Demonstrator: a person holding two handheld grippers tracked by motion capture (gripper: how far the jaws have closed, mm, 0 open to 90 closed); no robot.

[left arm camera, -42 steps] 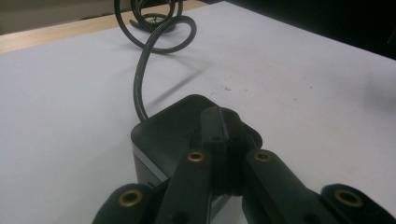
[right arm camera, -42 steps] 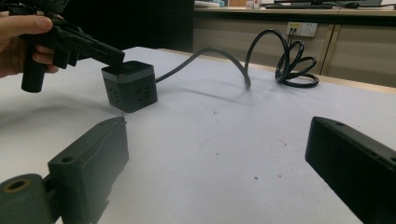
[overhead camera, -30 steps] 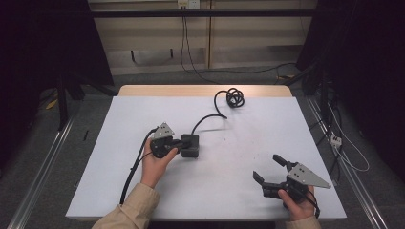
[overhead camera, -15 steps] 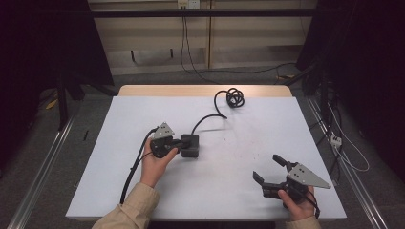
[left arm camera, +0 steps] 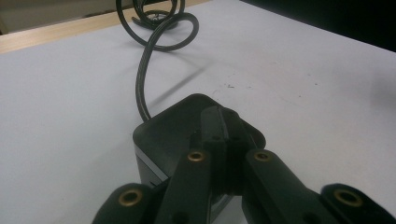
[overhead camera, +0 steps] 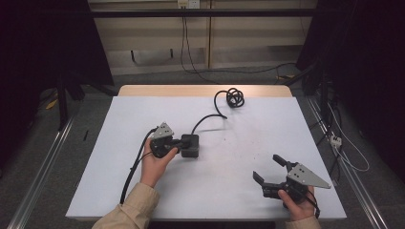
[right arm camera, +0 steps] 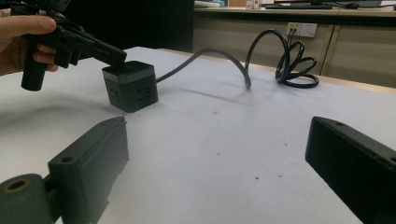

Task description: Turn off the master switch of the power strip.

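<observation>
Two grippers are out: the left gripper, jaws pressed together, rests on top of the black plug box mid-table, maybe to hold it down, while the right gripper waits wide apart, well away.
</observation>
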